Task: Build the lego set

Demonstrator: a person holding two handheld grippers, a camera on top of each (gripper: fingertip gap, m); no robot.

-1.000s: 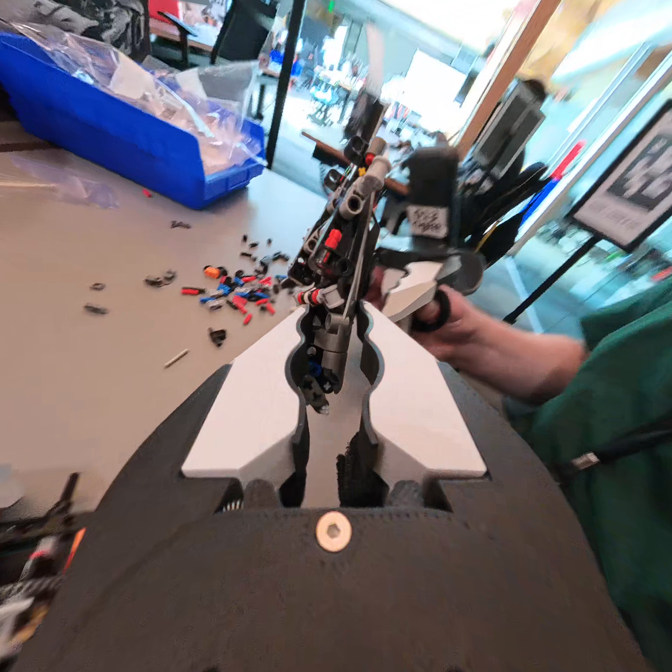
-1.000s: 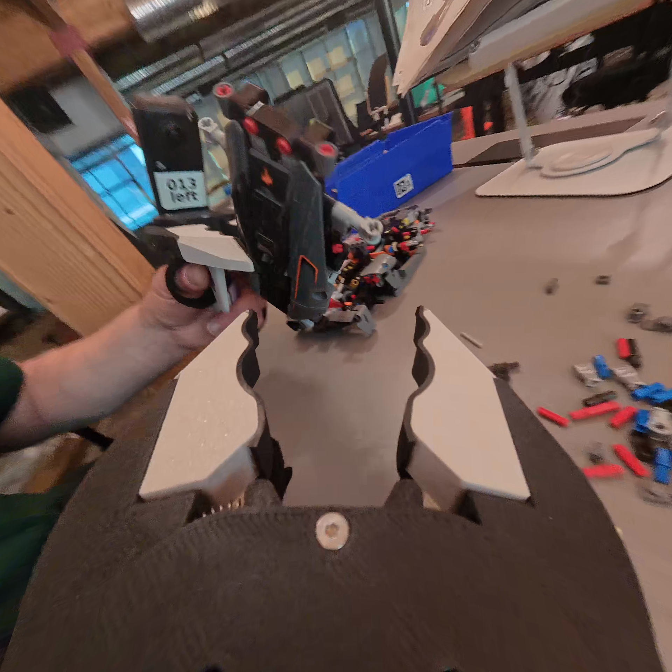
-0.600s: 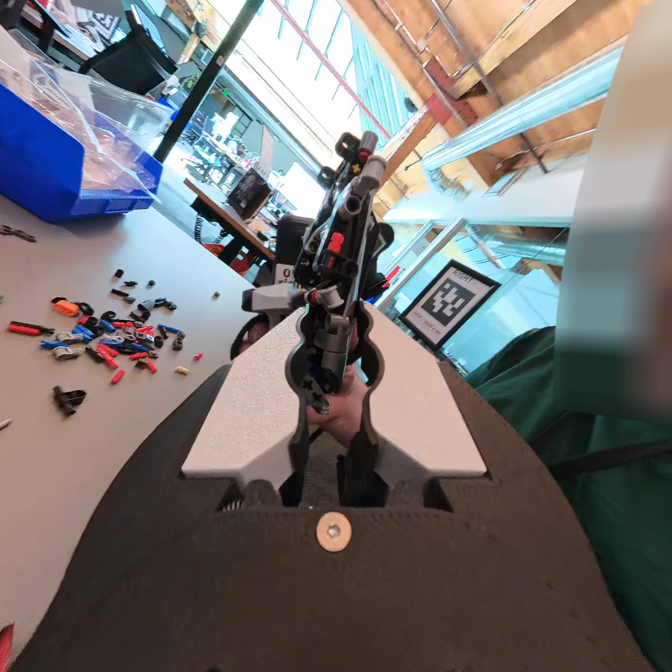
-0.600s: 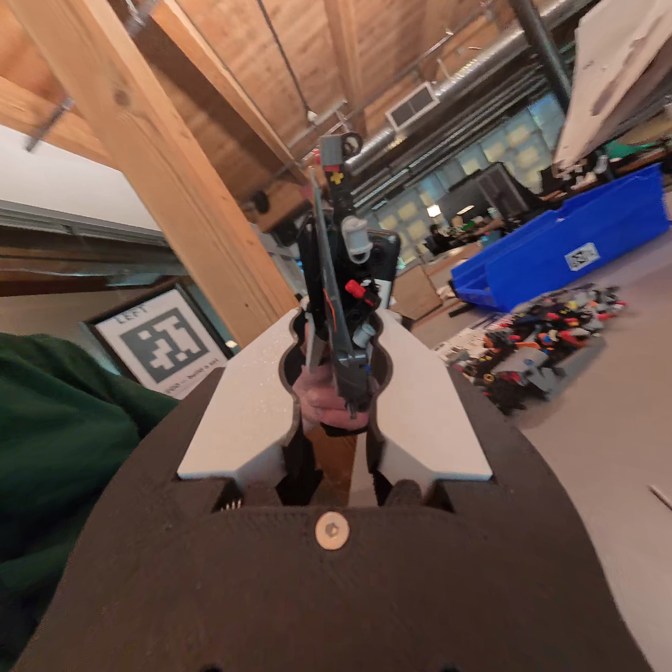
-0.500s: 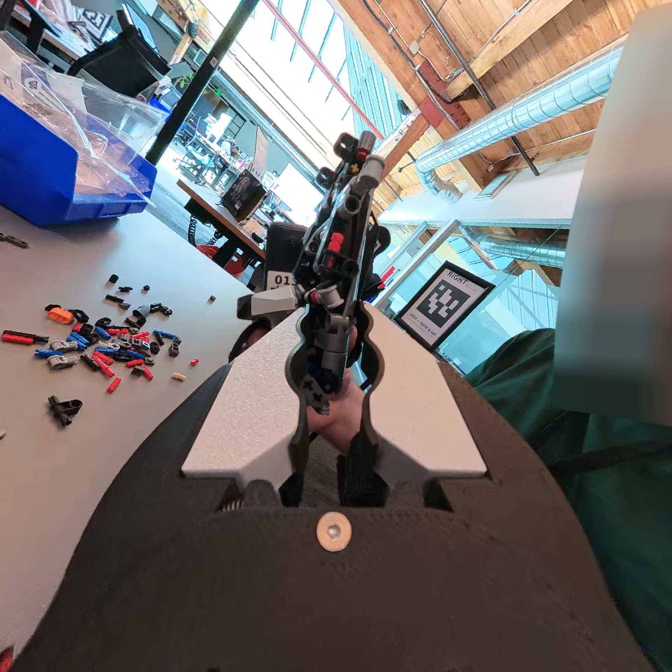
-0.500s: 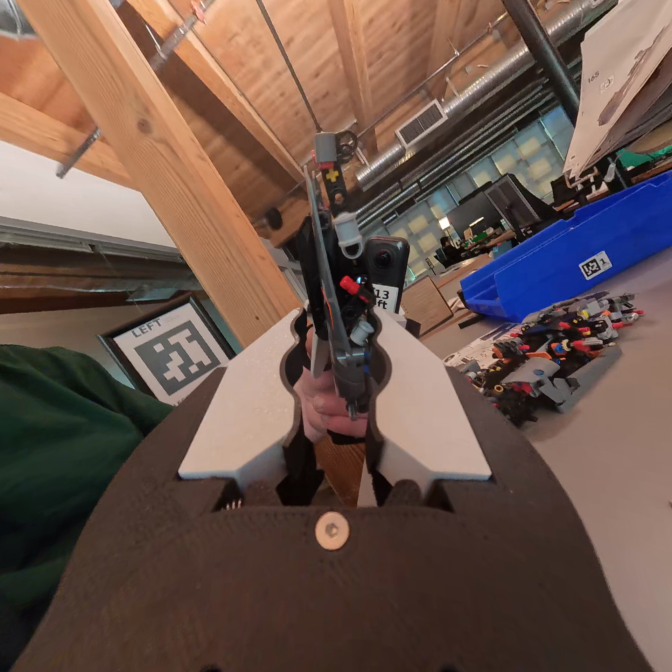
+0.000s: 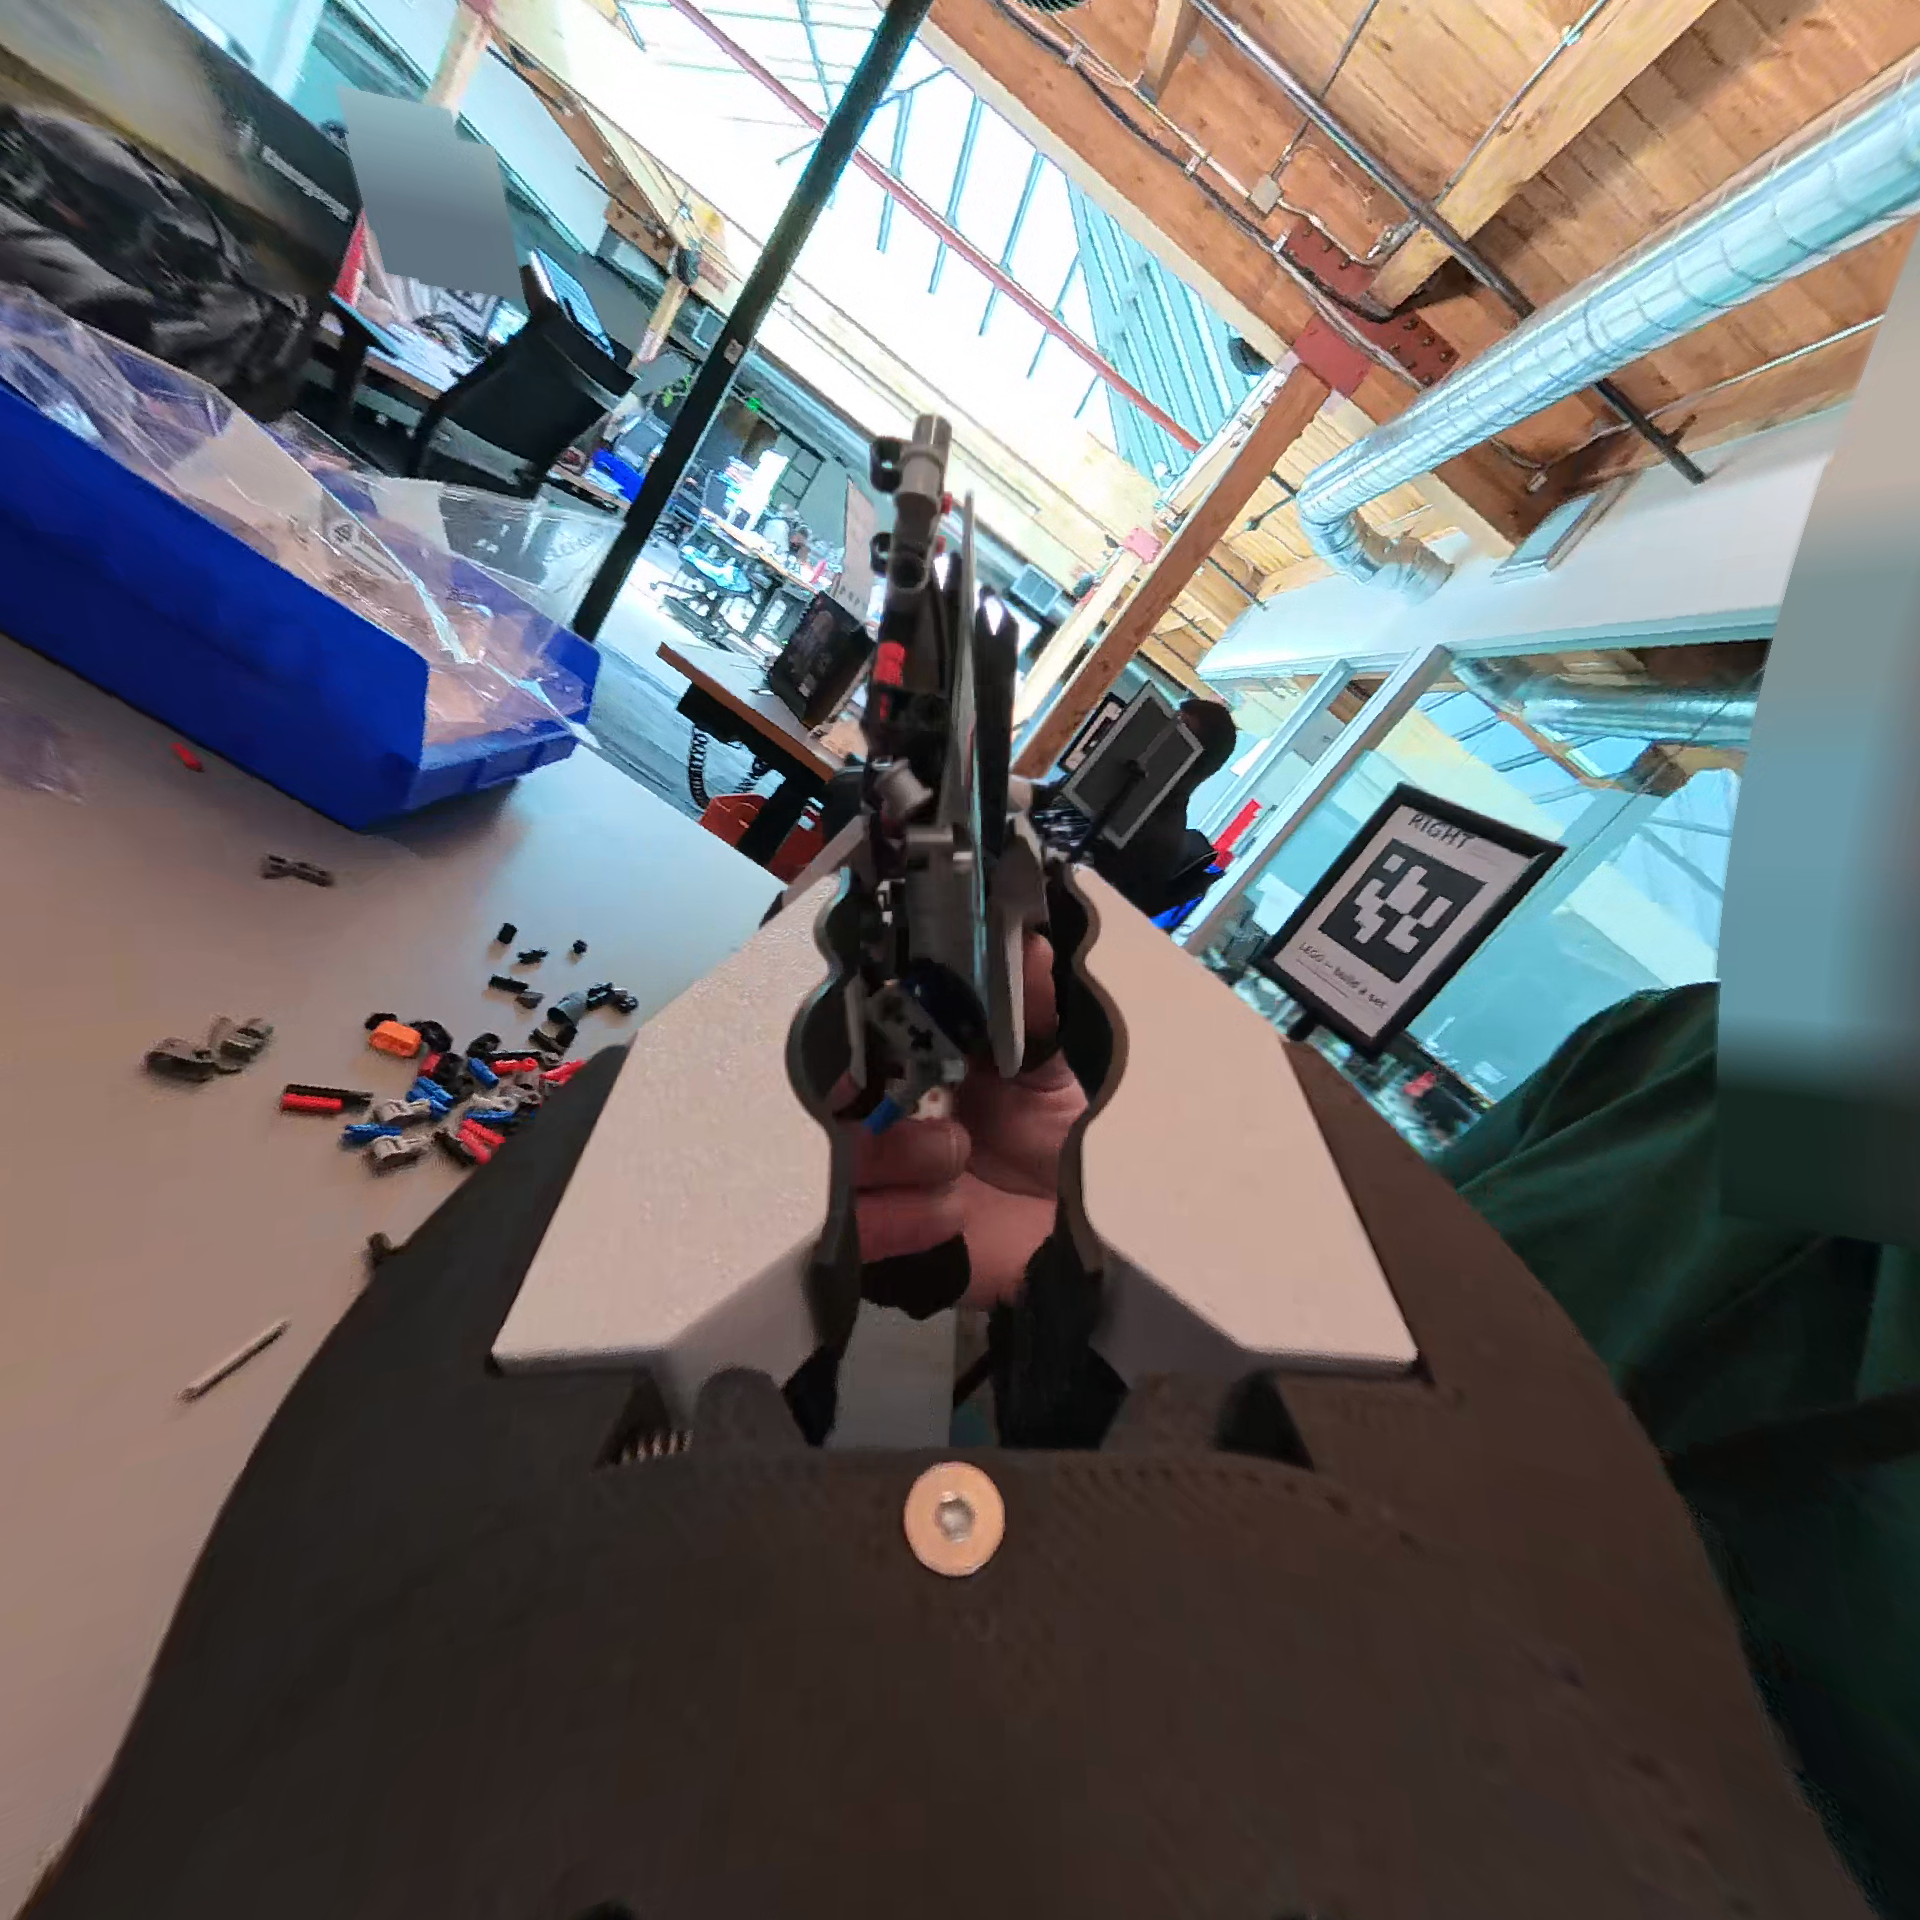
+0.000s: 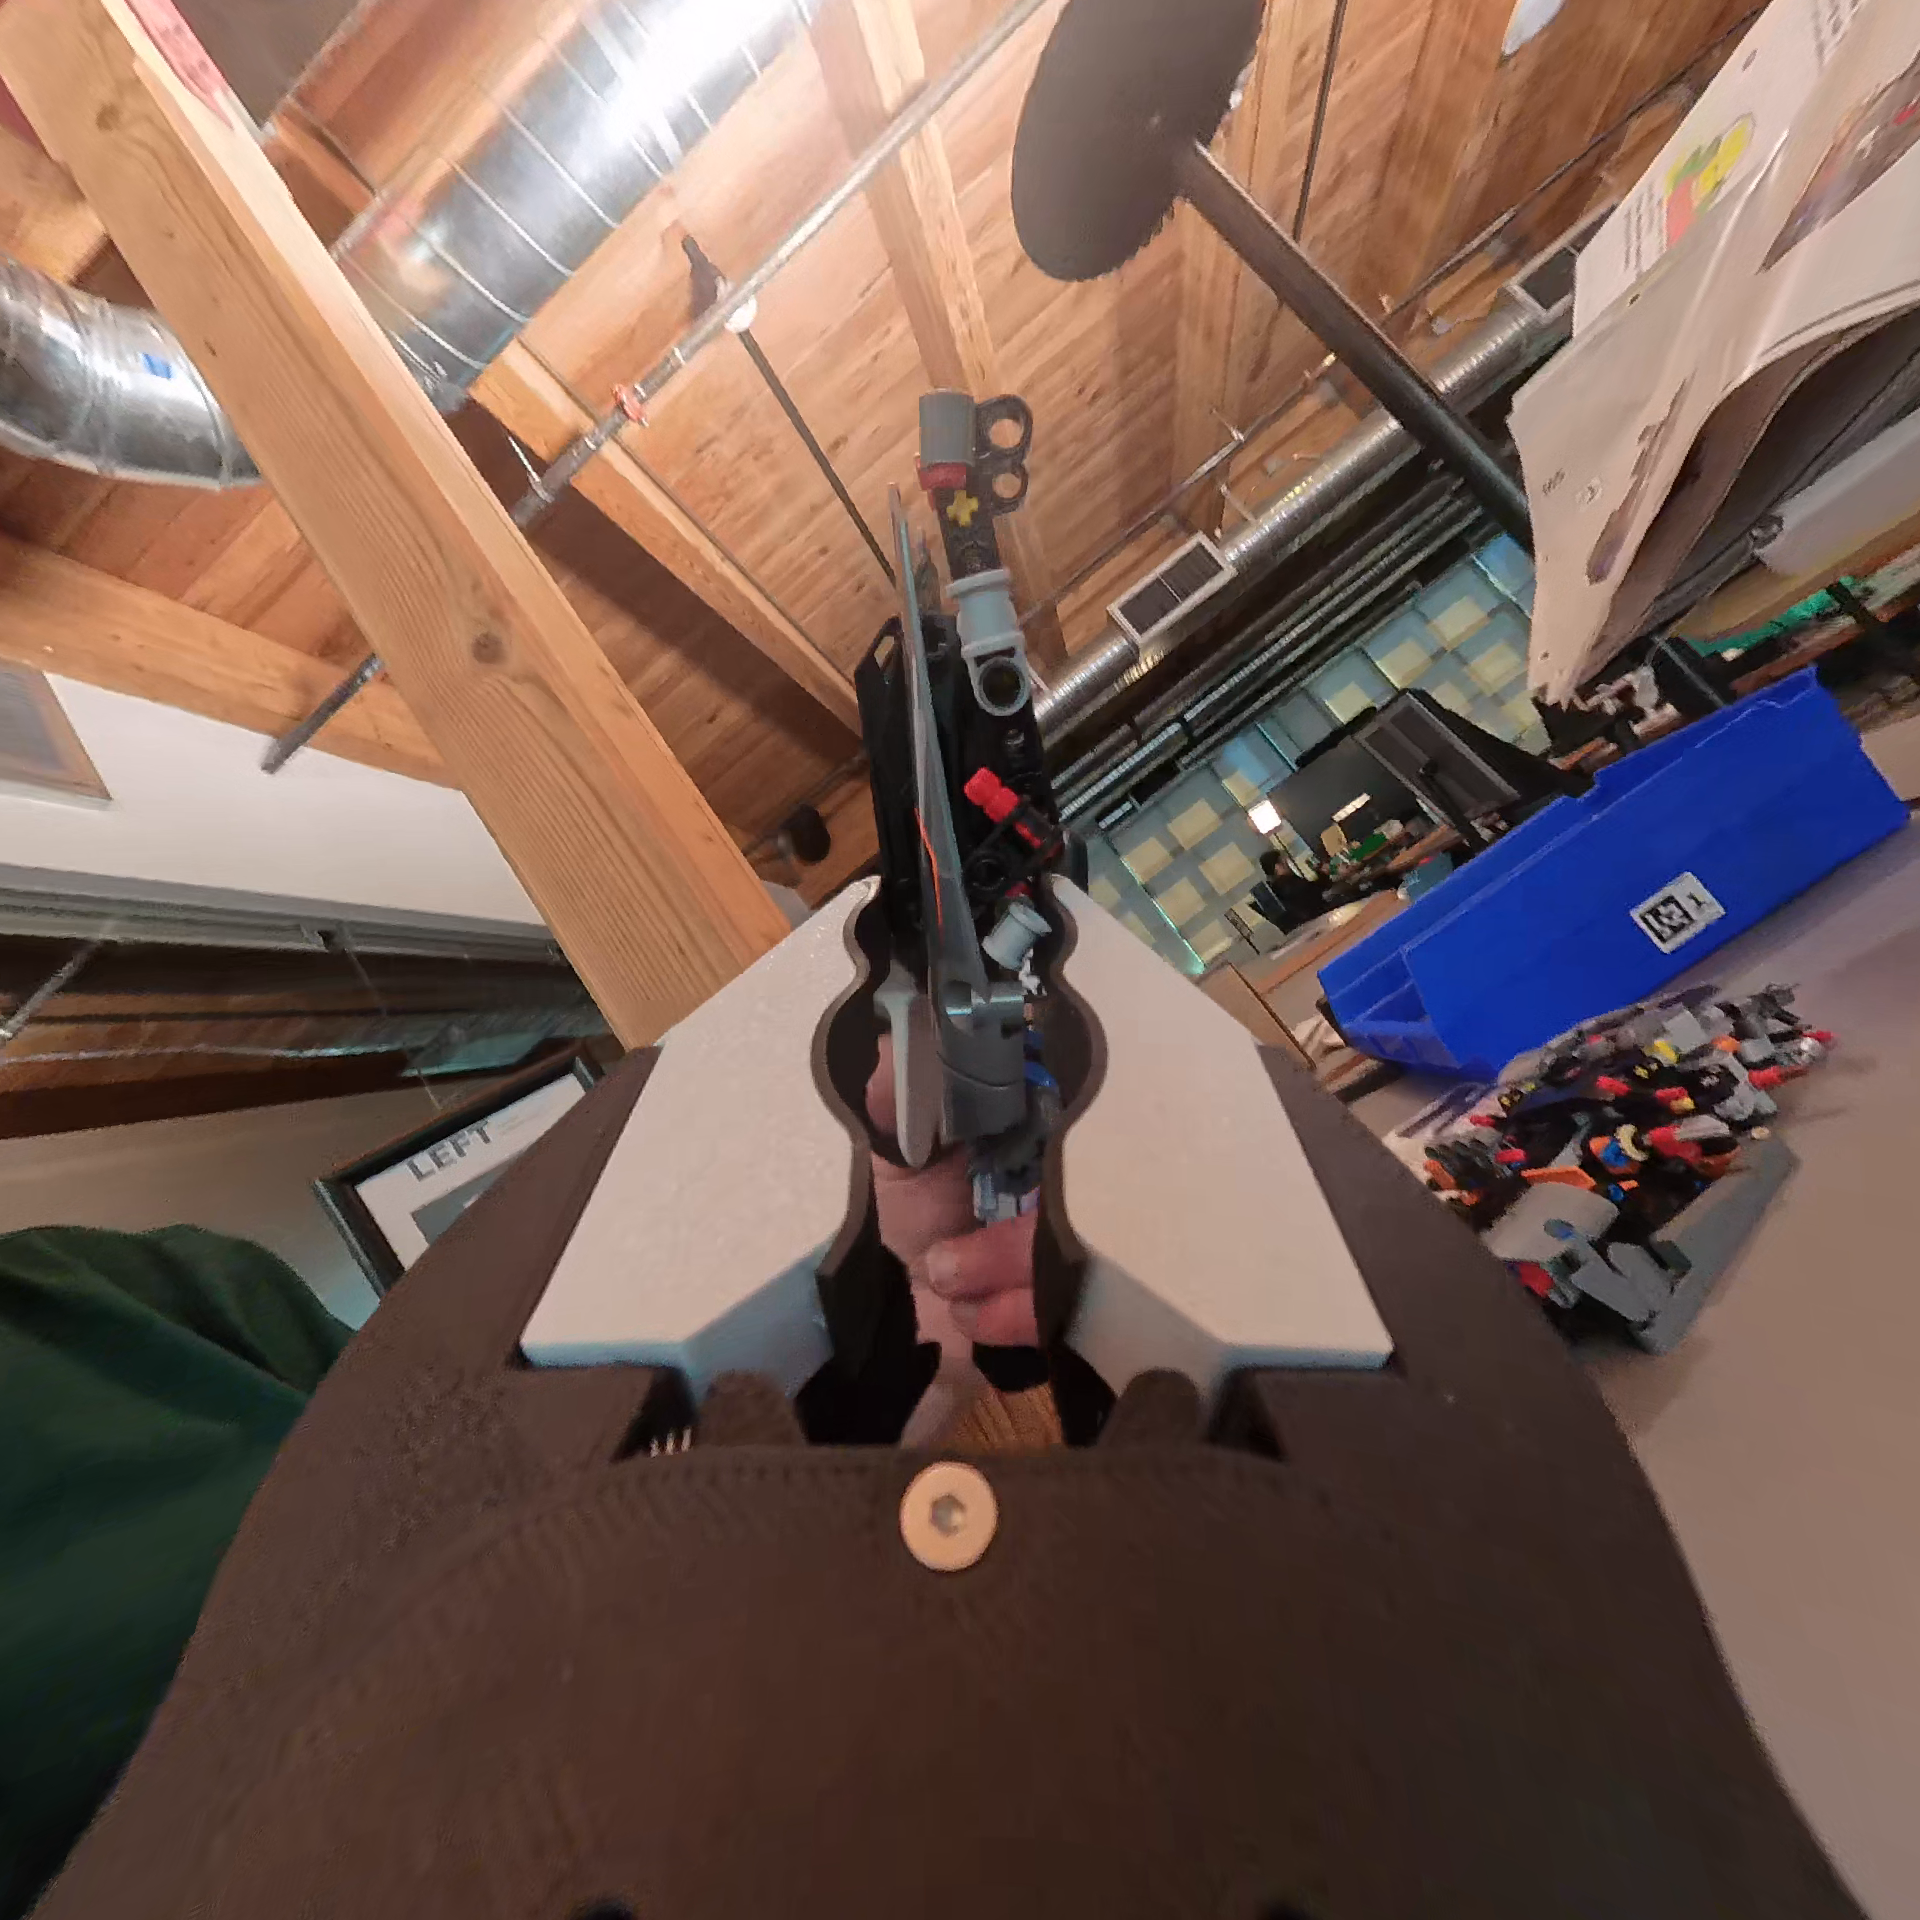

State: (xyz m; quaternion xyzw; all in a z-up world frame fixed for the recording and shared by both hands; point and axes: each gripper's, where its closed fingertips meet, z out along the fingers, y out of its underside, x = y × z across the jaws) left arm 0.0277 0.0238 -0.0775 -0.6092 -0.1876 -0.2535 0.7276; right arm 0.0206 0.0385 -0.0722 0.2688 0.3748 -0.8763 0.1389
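Note:
A black and grey lego sub-assembly (image 7: 928, 727) with red pins stands upright and is held in the air over the table. My left gripper (image 7: 951, 883) is shut on its lower end. My right gripper (image 8: 966, 883) is shut on the same sub-assembly (image 8: 966, 748) from the opposite side. A hand (image 7: 966, 1174) shows behind the jaws in the left wrist view, and a hand (image 8: 966, 1278) shows likewise in the right wrist view. The part of the sub-assembly between the pads is partly hidden.
Loose red, blue, black and grey pieces (image 7: 447, 1091) lie on the grey table (image 7: 156, 1299). A blue bin (image 7: 208, 665) with plastic bags stands behind them. A larger built model (image 8: 1621, 1122), another blue bin (image 8: 1621, 935) and an instruction booklet (image 8: 1714, 260) are at the right. Left and right tips are no more than a few centimetres apart. The left tips stand about 25 cm off the larger built model (image 8: 1621, 1122).
My right gripper was open a second ago and has shut on the sub-assembly. Both grippers have tilted upward, and the sub-assembly has since turned more edge-on in the left wrist view.

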